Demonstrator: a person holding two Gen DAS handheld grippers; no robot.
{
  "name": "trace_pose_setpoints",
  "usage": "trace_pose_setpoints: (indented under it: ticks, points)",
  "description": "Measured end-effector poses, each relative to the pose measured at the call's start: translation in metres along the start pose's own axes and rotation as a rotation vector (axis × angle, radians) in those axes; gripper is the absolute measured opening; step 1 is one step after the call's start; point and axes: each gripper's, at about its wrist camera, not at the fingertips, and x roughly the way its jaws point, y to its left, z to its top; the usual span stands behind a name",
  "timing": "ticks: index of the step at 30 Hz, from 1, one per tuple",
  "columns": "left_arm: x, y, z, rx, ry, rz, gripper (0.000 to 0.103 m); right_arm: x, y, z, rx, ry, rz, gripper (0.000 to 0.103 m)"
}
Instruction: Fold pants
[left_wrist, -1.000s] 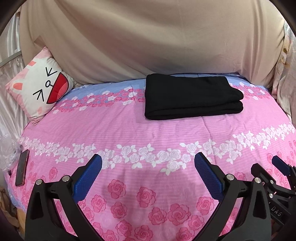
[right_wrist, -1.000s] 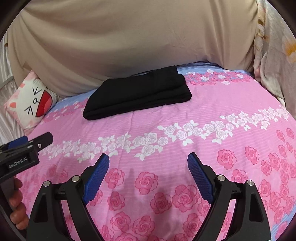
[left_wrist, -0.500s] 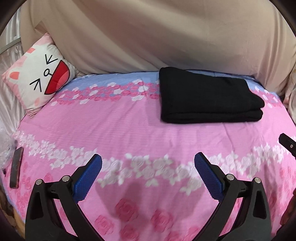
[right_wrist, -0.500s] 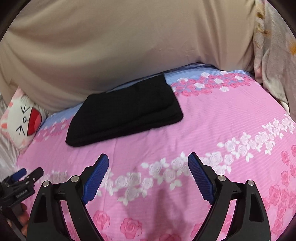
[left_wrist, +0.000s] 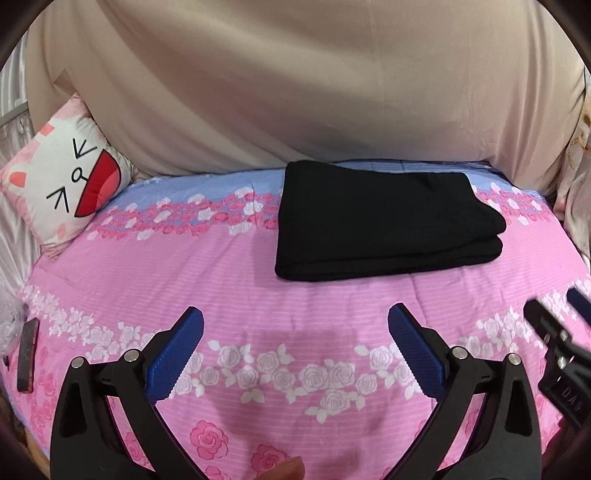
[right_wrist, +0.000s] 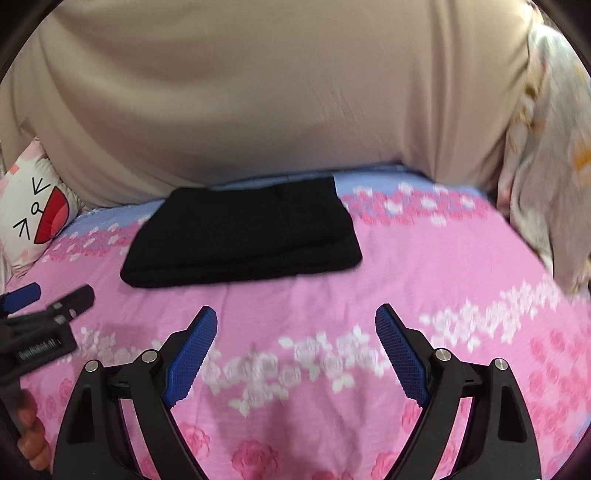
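Note:
The black pants (left_wrist: 384, 221) lie folded in a flat rectangular stack on the pink flowered bed cover, toward the back of the bed. They also show in the right wrist view (right_wrist: 243, 232). My left gripper (left_wrist: 295, 325) is open and empty, held above the cover in front of the pants. My right gripper (right_wrist: 295, 321) is open and empty, also in front of the pants, apart from them. Each gripper shows at the edge of the other's view.
A cat-face pillow (left_wrist: 66, 188) leans at the back left. A beige cloth (left_wrist: 295, 81) hangs behind the bed. A dark flat object (left_wrist: 27, 354) lies at the left edge. Floral fabric (right_wrist: 546, 184) hangs at the right.
Both grippers have moved forward toward the folded pants, which now look larger and closer. Both stay open and empty. The pants have not moved.

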Motion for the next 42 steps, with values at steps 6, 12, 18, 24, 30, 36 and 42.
trace_pose_setpoints:
  ticks: [6,12,18,24,30,36,42]
  points:
    - [-0.005,-0.004,0.009,-0.012,-0.013,0.005,0.098,-0.006,0.008,0.018,0.011,-0.054,0.040,0.085]
    - [-0.008,-0.006,0.007,-0.004,-0.017,0.007,0.098,-0.015,0.010,0.008,-0.007,-0.065,0.011,0.085]
    - [-0.016,-0.009,0.008,-0.009,-0.033,0.006,0.098,-0.021,0.004,0.008,0.013,-0.078,0.017,0.085]
    - [-0.024,-0.013,0.008,0.006,-0.054,0.003,0.098,-0.023,0.002,0.007,0.019,-0.077,0.023,0.086]
    - [-0.030,-0.016,0.005,0.021,-0.069,0.005,0.098,-0.022,0.004,0.006,0.016,-0.068,0.022,0.085]
    - [-0.032,-0.014,0.004,0.014,-0.077,0.003,0.098,-0.023,0.008,0.005,0.009,-0.069,0.027,0.085]
    - [-0.036,-0.011,0.003,0.007,-0.095,0.007,0.098,-0.025,0.011,0.006,0.006,-0.070,0.025,0.086]
